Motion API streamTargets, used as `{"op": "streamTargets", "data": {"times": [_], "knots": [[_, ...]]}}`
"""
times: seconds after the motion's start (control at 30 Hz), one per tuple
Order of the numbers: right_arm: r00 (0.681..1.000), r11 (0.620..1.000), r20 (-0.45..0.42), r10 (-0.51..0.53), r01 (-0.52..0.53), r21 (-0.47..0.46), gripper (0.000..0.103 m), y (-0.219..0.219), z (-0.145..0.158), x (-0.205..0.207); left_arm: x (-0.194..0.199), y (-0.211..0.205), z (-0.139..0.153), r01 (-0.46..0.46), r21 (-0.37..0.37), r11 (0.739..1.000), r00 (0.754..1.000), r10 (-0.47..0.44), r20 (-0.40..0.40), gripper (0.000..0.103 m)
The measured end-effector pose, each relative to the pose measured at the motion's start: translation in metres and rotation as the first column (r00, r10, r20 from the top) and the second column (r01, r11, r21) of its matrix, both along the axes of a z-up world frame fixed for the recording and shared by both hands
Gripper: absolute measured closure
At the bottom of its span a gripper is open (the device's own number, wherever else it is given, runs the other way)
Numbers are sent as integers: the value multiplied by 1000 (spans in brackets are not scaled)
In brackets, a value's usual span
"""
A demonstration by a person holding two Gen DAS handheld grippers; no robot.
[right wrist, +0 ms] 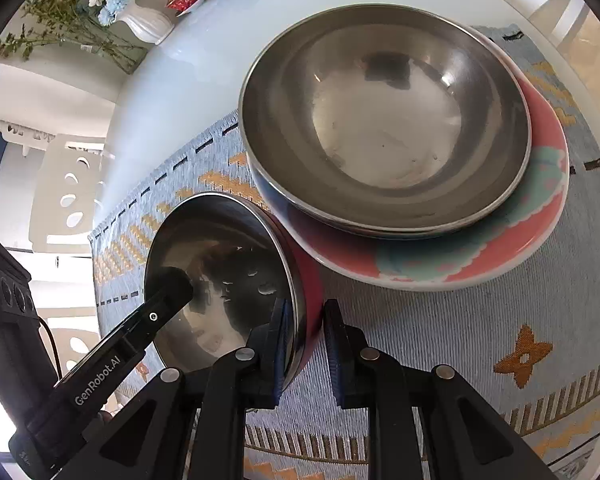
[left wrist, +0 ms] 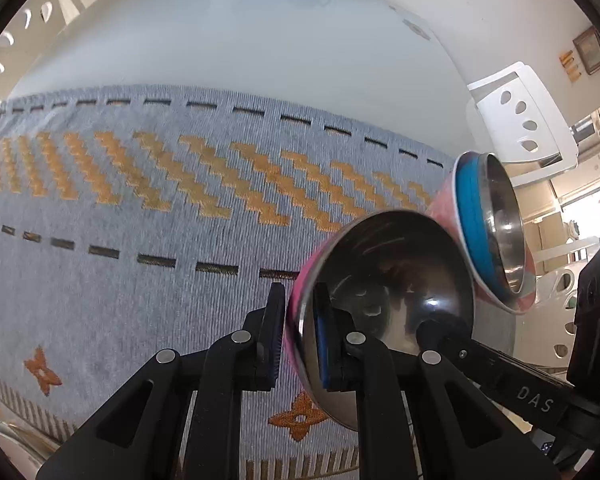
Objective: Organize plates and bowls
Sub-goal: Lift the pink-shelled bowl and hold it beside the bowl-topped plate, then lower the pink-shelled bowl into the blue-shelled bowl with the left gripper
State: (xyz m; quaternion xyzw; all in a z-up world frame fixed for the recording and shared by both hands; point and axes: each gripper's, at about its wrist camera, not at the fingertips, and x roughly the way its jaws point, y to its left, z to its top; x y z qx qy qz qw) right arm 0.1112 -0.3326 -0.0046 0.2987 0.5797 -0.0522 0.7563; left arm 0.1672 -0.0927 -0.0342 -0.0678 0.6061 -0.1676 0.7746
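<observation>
White tabletop with a grey-blue woven mat [left wrist: 140,300] patterned in orange is filling both views; a vase [right wrist: 148,24] of flowers is standing at the far edge.

You are holding one small bowl [right wrist: 220,280], steel inside and pink outside, tipped on its side above the mat. The left gripper [left wrist: 298,304] is clamping its rim, one pad inside and one outside. The right gripper [right wrist: 305,314] is pinching the opposite rim the same way, though its outer pad may be only just touching.

Just beyond, a big bowl [right wrist: 384,120], steel with a blue outside, is sitting on a pink and teal plate [right wrist: 540,216], near the small bowl's raised edge.

Judging by looks, the small bowl is light, stiff and slick. The polished steel is likely giving the inner pad little grip, so a rim pinch could be letting it swing or slip. Taking hold deeper over the rim, with the wall squarely between the pads, should be steadier. The plate looks ceramic, heavier and chippable, so you are probably wanting to lower steel onto it gently.
</observation>
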Motion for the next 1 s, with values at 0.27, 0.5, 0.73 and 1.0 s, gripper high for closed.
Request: {"op": "streamTargets", "data": {"times": [0.27,0.5,0.73,1.0], "knots": [[1000,1000,14,-3,3,15,87,-4,-1,-3,-1,2,-10,-32,-31,999,999,31,-16,92],[999,999,30,-17,16,44,86,-7,-9,-4,1,8,-15,-45,-91,995,999,43,-32,91],[999,998,28,-16,14,57,85,-11,-8,-7,4,14,-17,-58,-124,991,995,48,-82,92],[1000,997,19,-8,7,71,85,-8,-5,-2,2,14,-5,-31,-86,996,999,28,-43,92]]}}
